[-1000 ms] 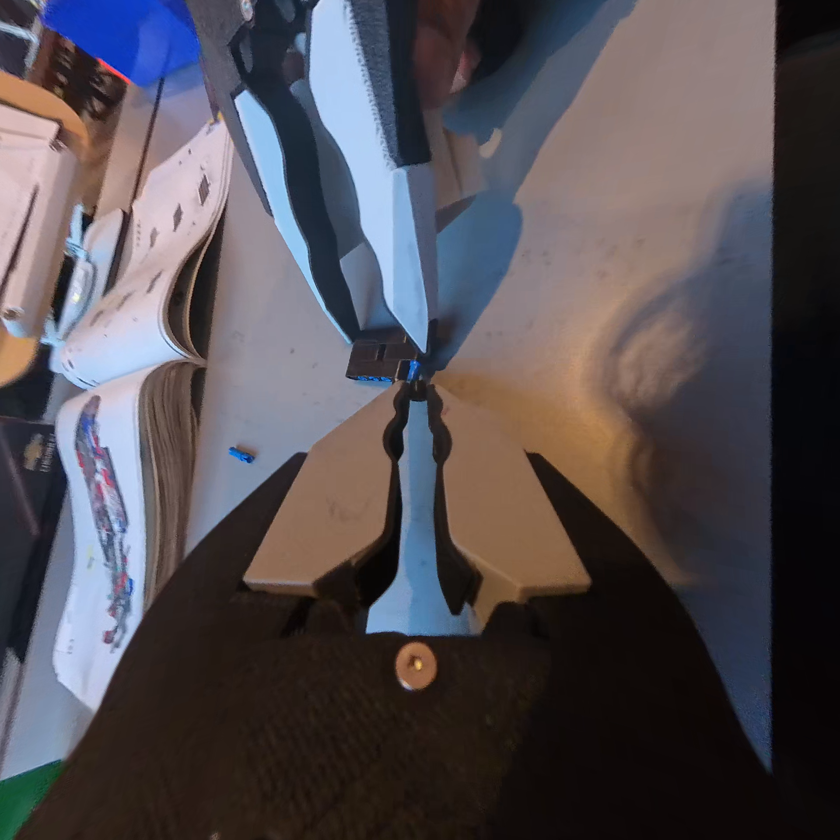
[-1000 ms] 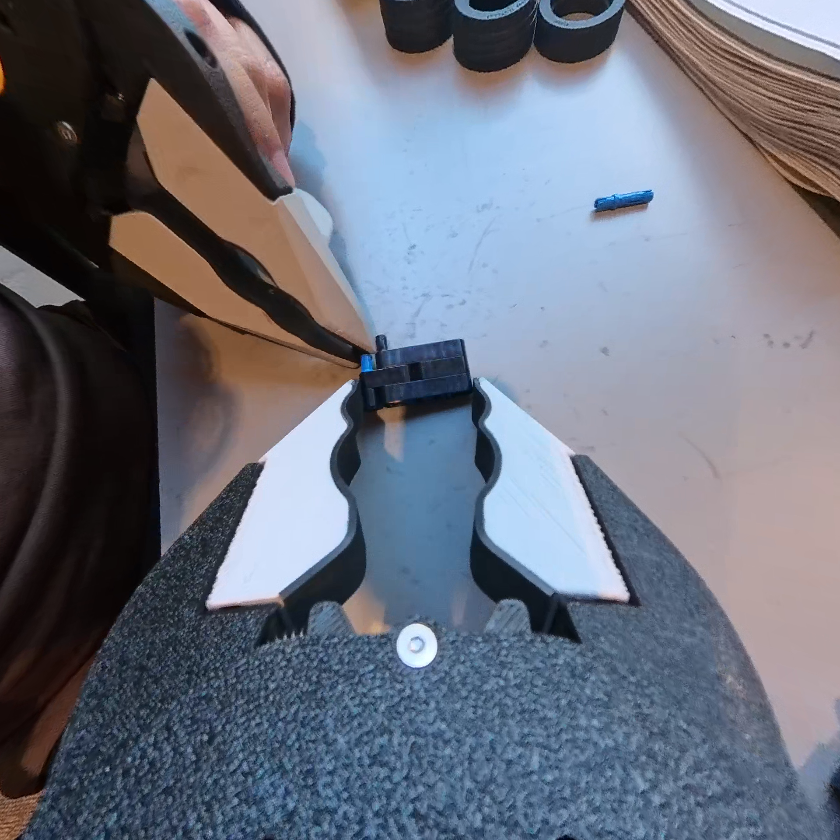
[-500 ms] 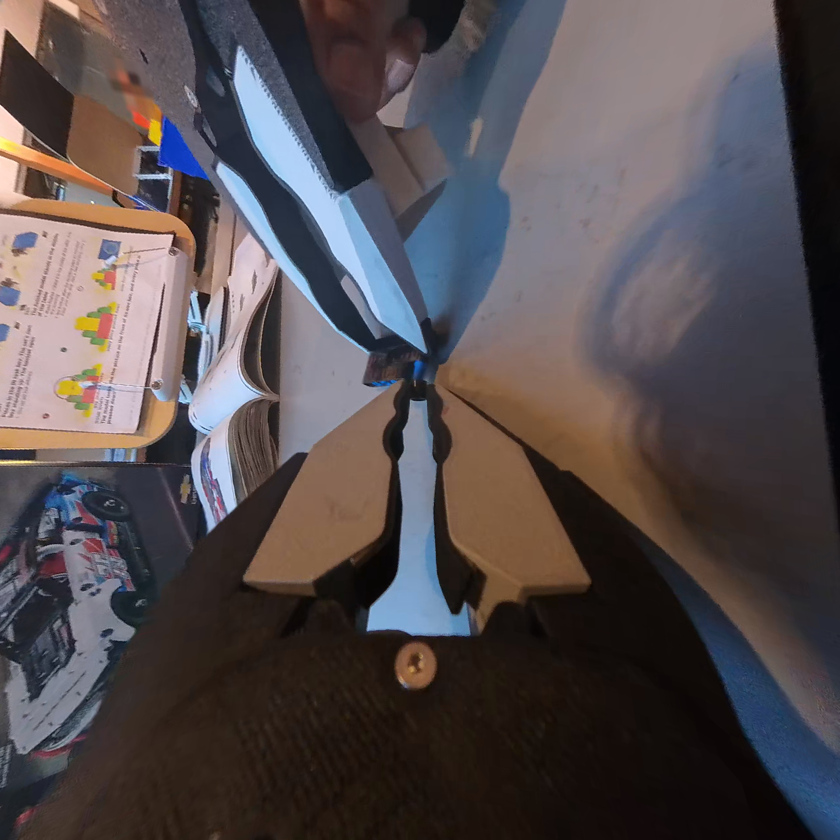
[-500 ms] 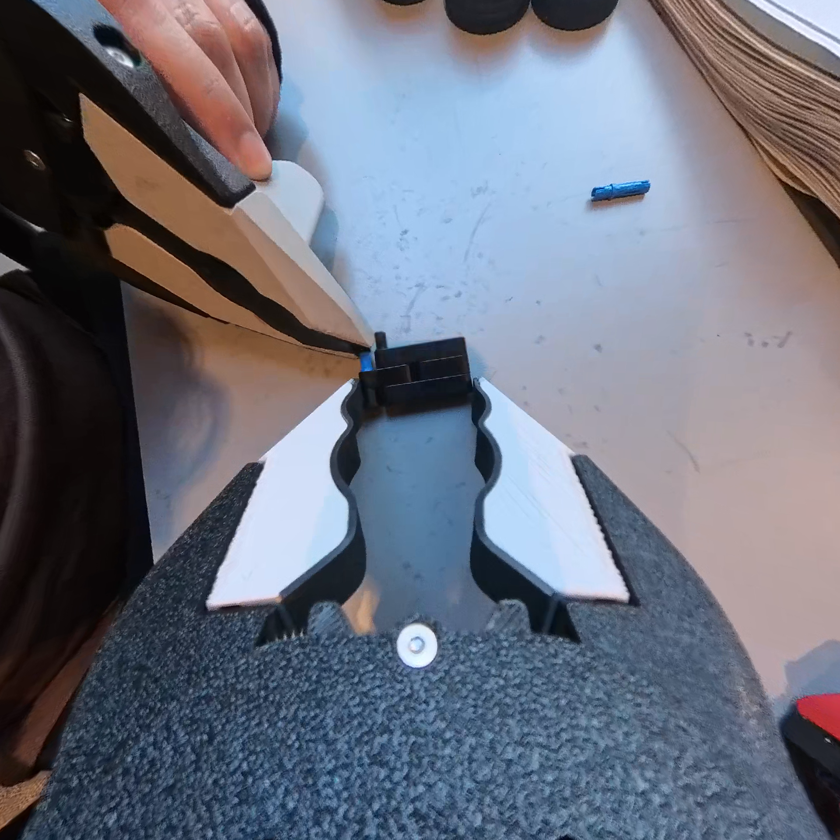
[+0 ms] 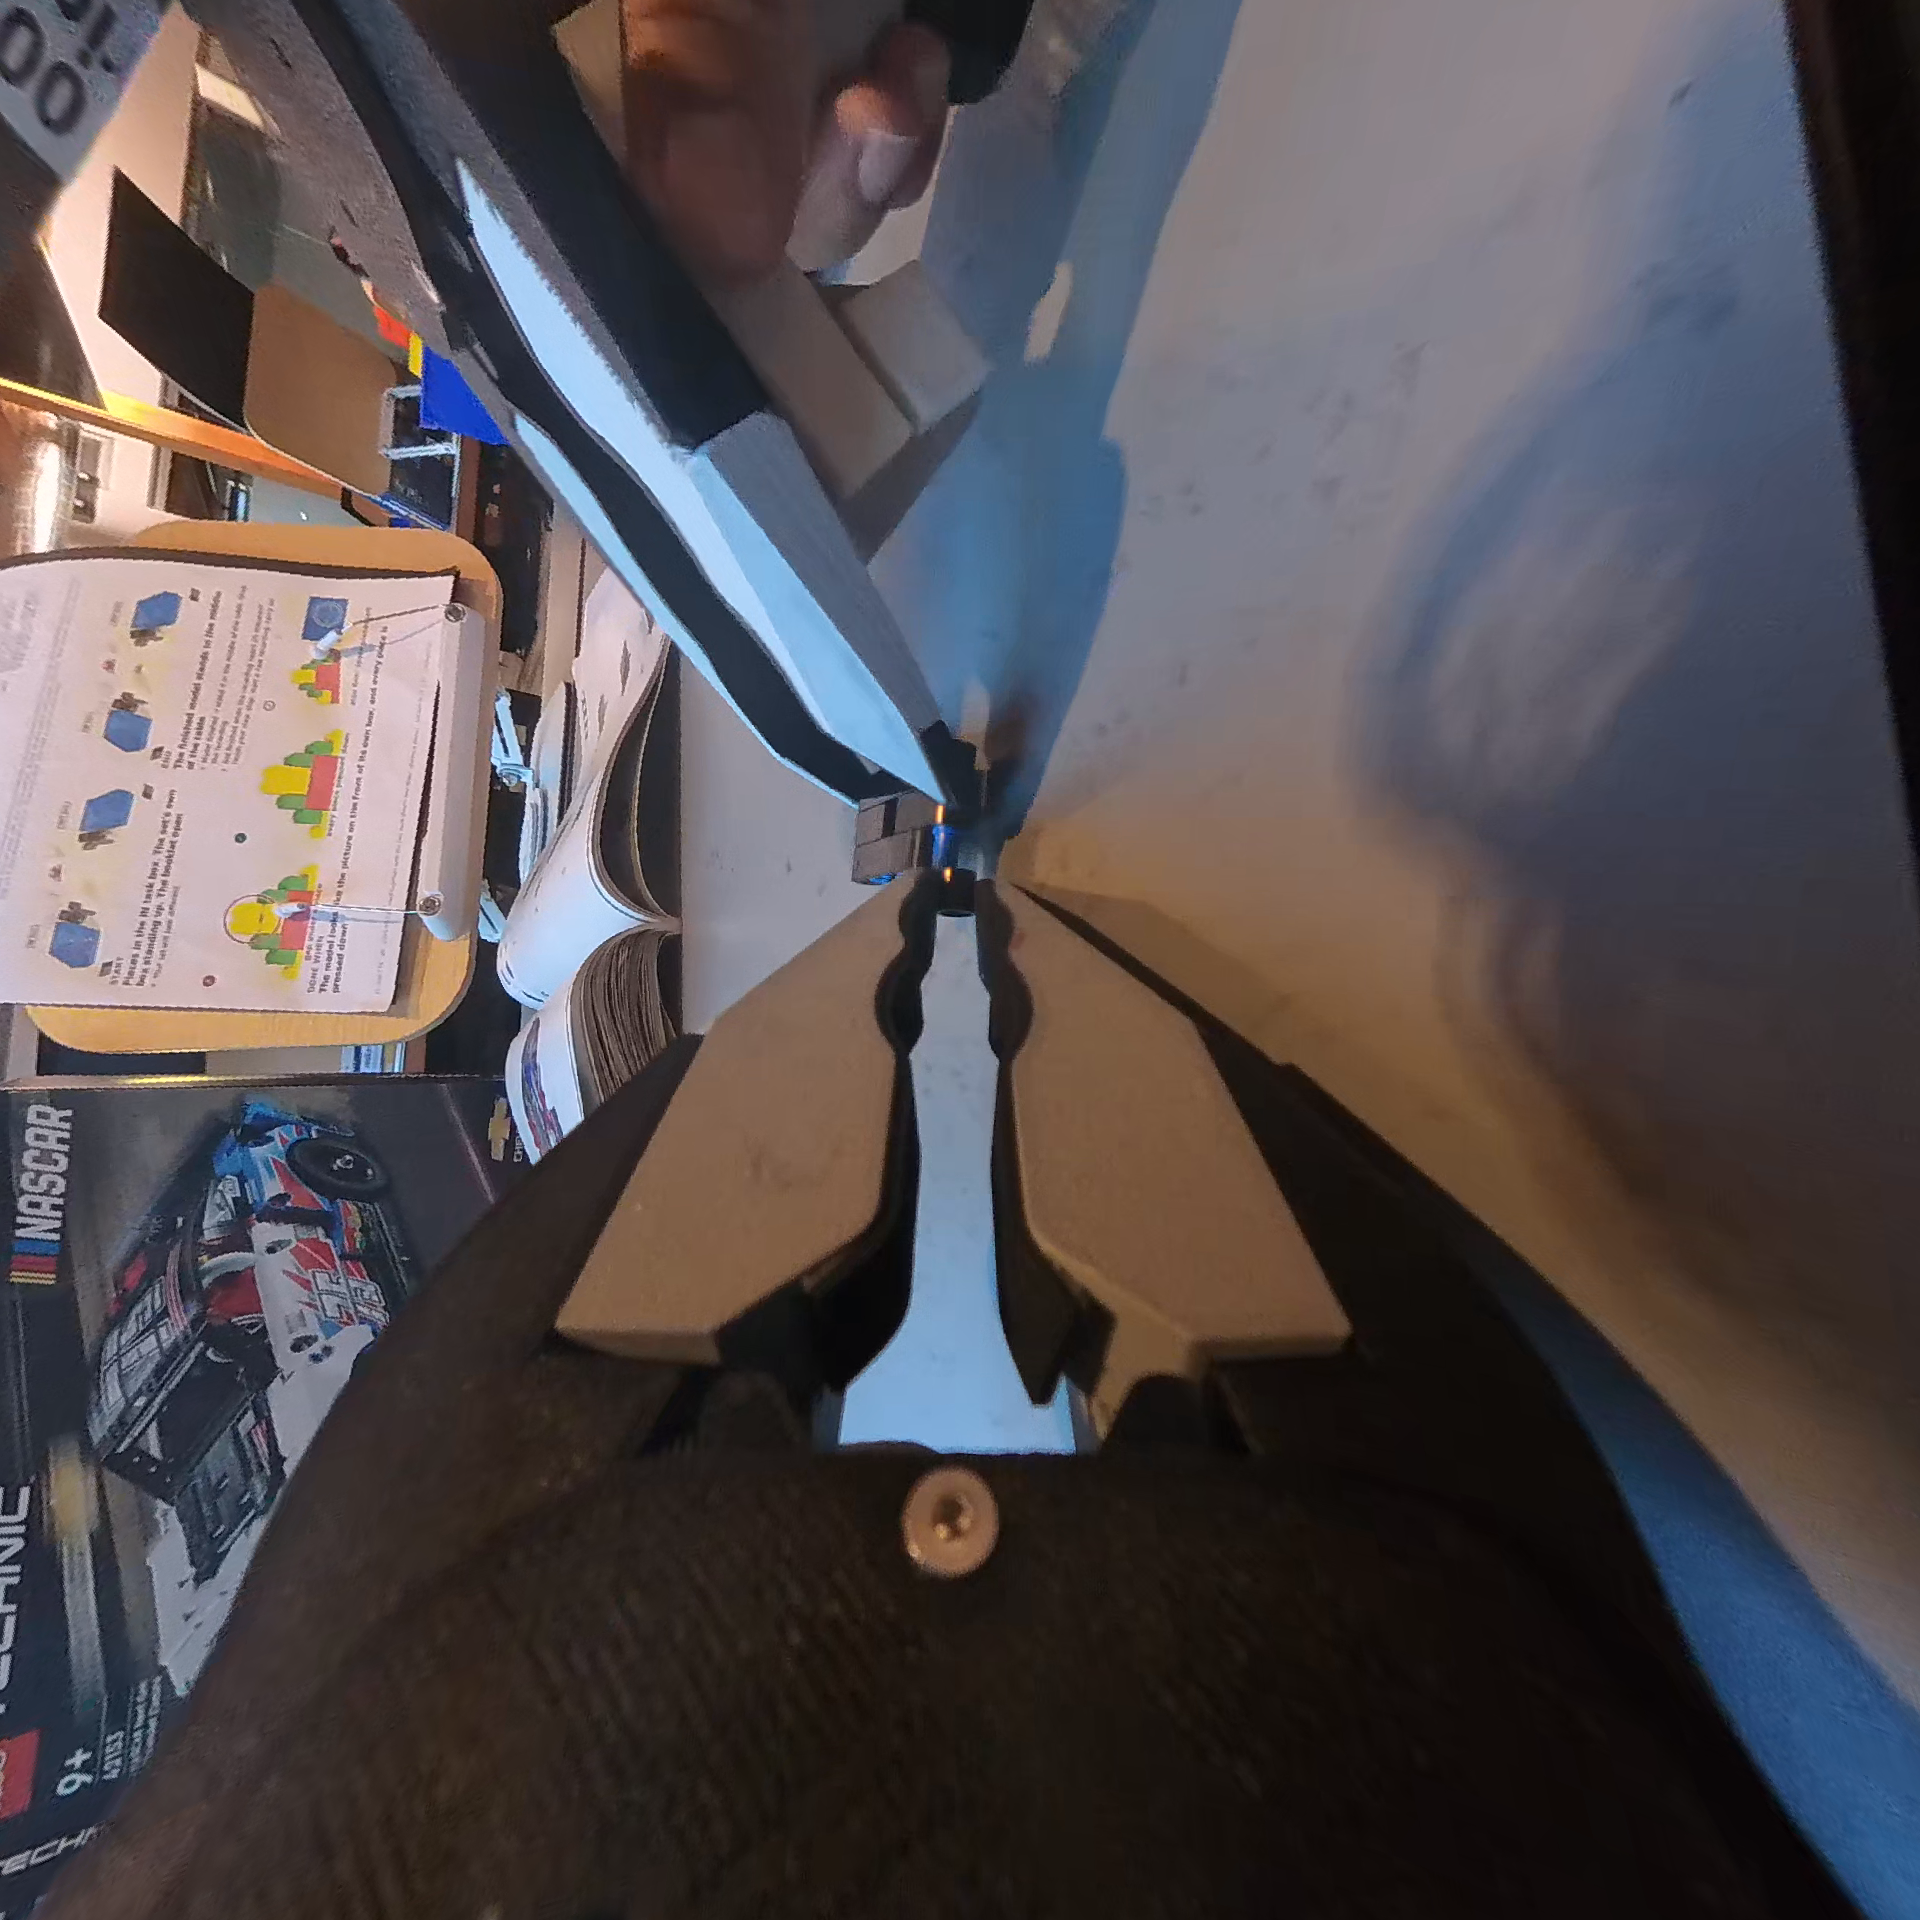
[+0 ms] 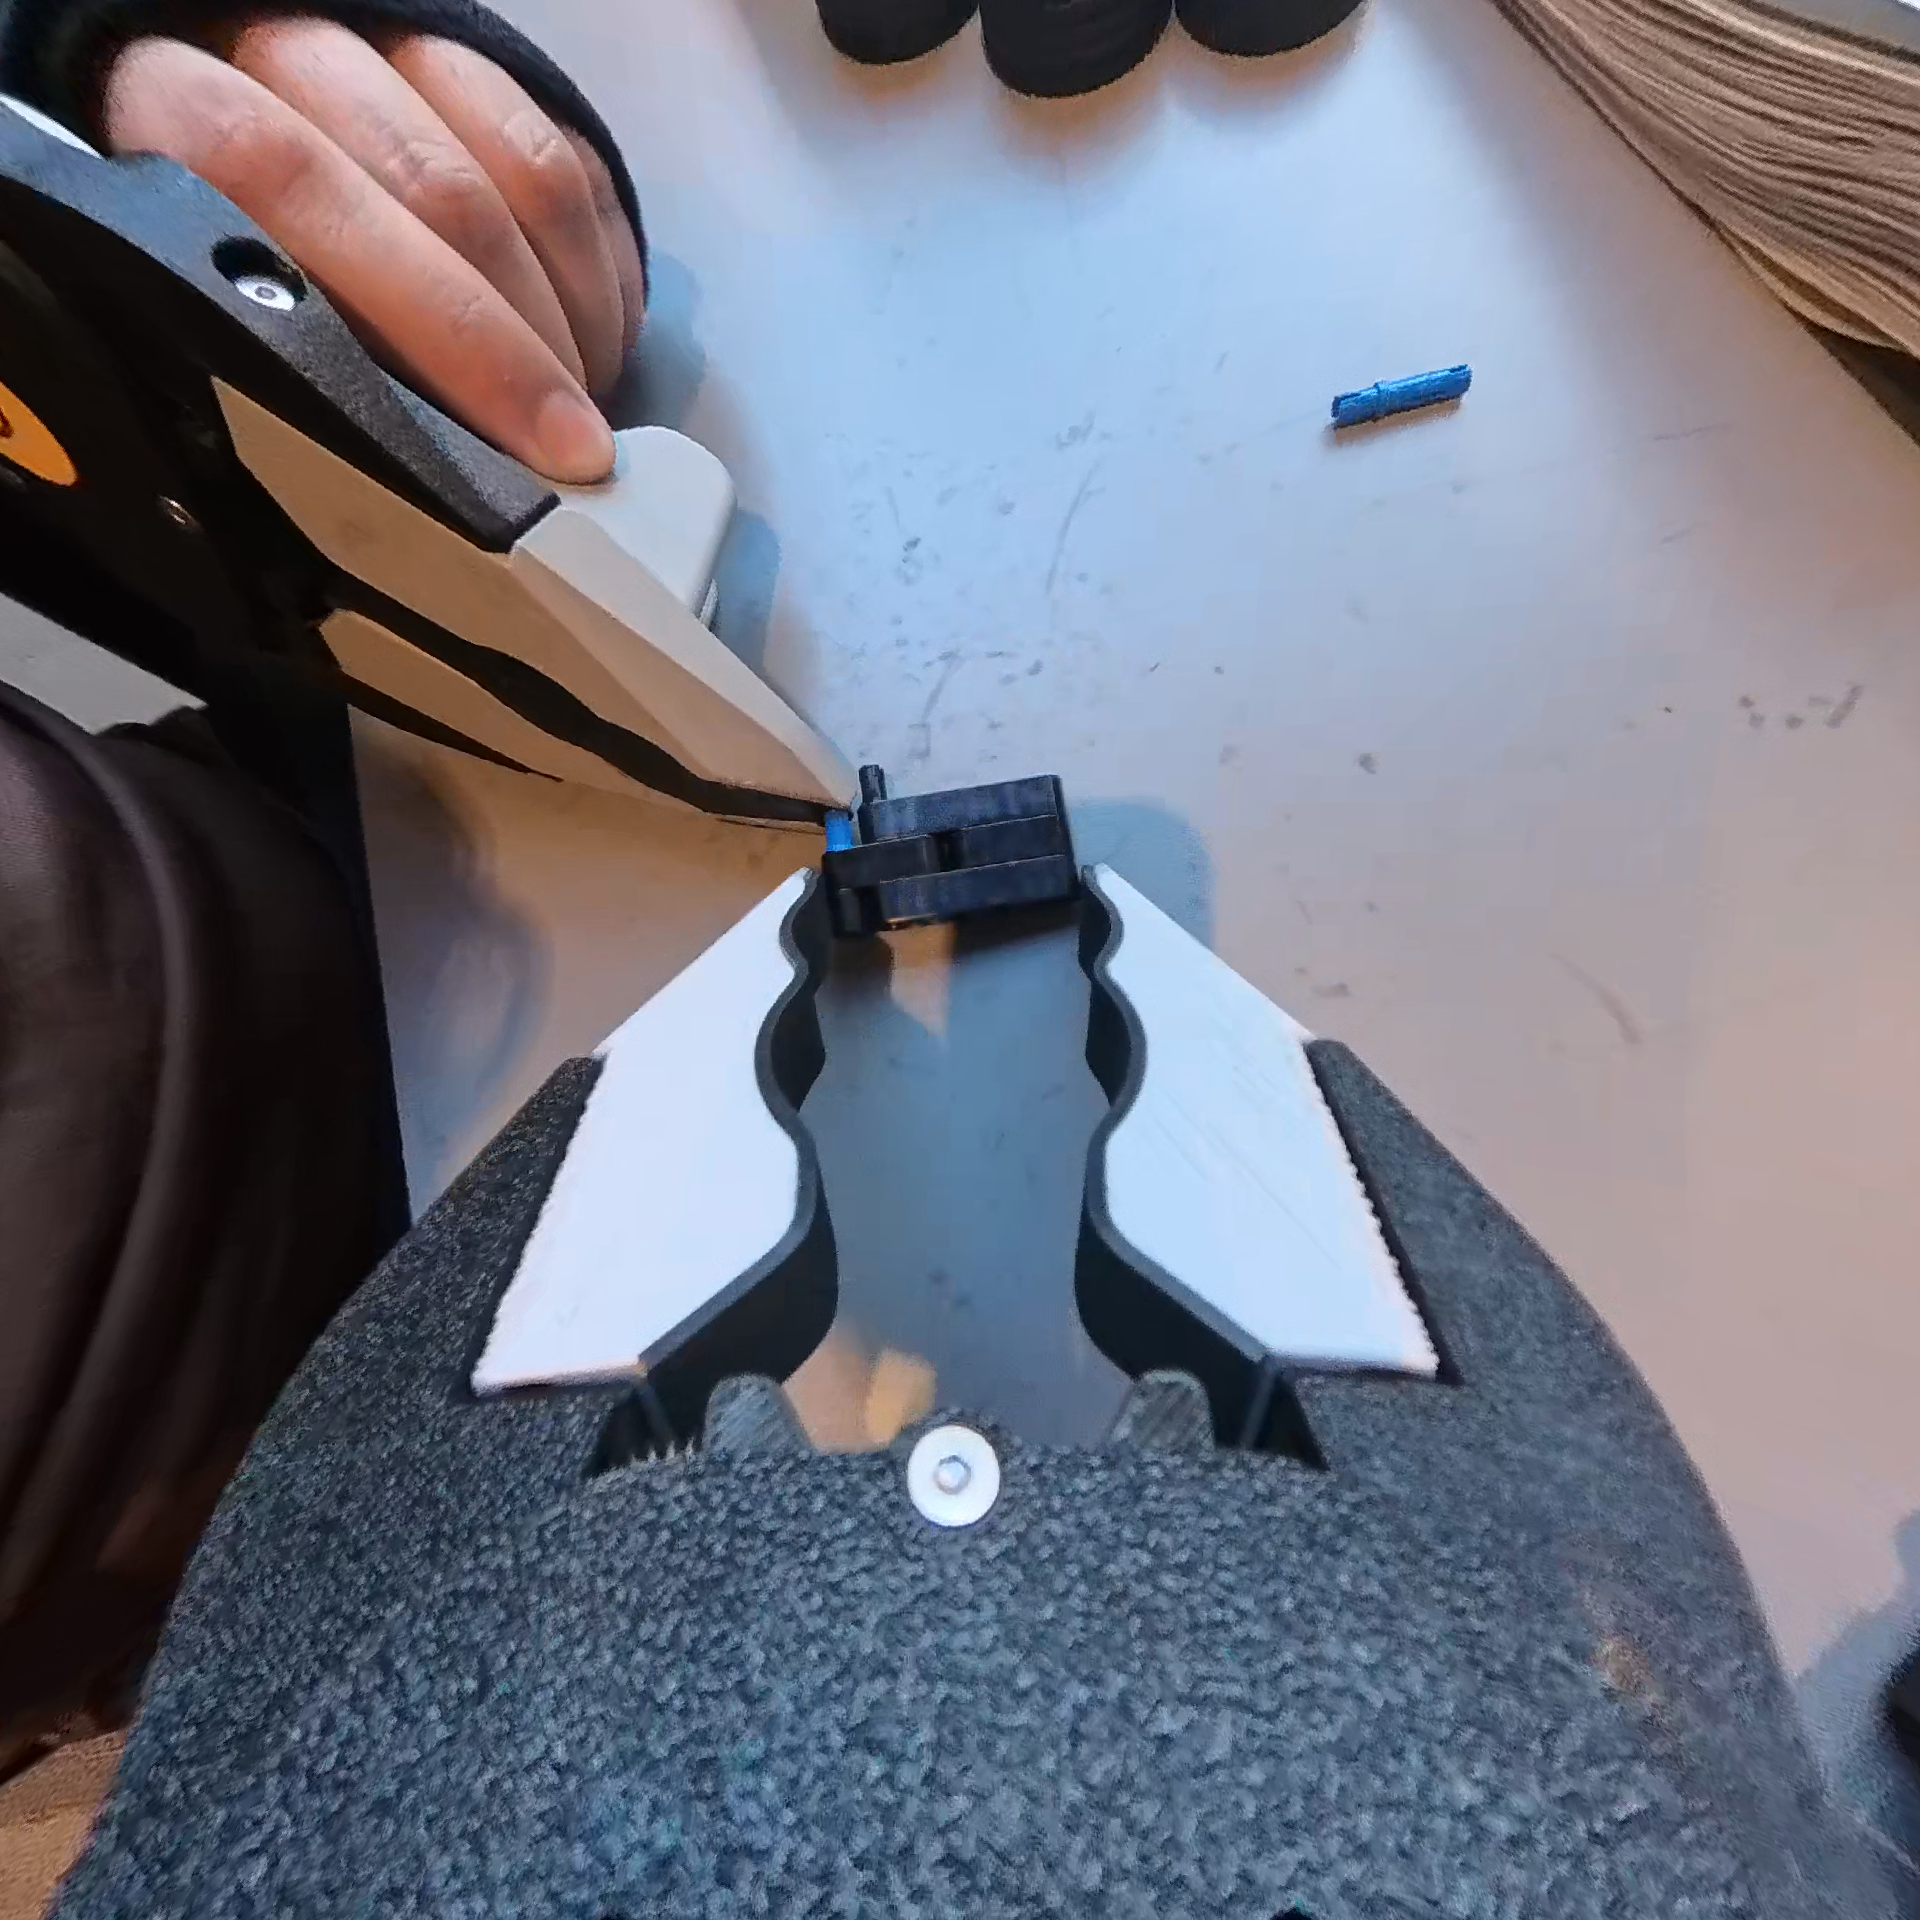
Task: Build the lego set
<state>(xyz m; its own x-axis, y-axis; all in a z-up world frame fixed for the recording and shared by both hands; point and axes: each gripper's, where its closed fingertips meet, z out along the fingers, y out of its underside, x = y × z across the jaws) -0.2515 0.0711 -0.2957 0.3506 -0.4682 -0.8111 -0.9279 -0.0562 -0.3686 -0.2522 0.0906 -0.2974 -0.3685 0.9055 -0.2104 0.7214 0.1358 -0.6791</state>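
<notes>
Progress: early stage, by my reading. Only one small black assembly [image 6: 956, 852] of a few stacked beams exists; the car on the set box [image 5: 208, 1299] is nowhere near built. A spare blue pin [image 6: 1401, 395] lies loose on the table [image 6: 1455, 727], well beyond the assembly and to its right. Black tyres [image 6: 1049, 42] sit unused at the far edge, and the open manual [image 5: 592, 862] lies beyond the assembly in the left wrist view.

Right tongs [image 6: 951, 894]: jaws part open, clamped on the two ends of the black assembly, holding it just above the table.

Left tongs [image 5: 954, 902]: jaws nearly closed, pinching a small blue pin [image 6: 834, 828] at the tips. That pin touches the assembly's left end, apparently partly seated in a hole; depth cannot be judged.

Remaining: press pin home, then most of the build.
</notes>
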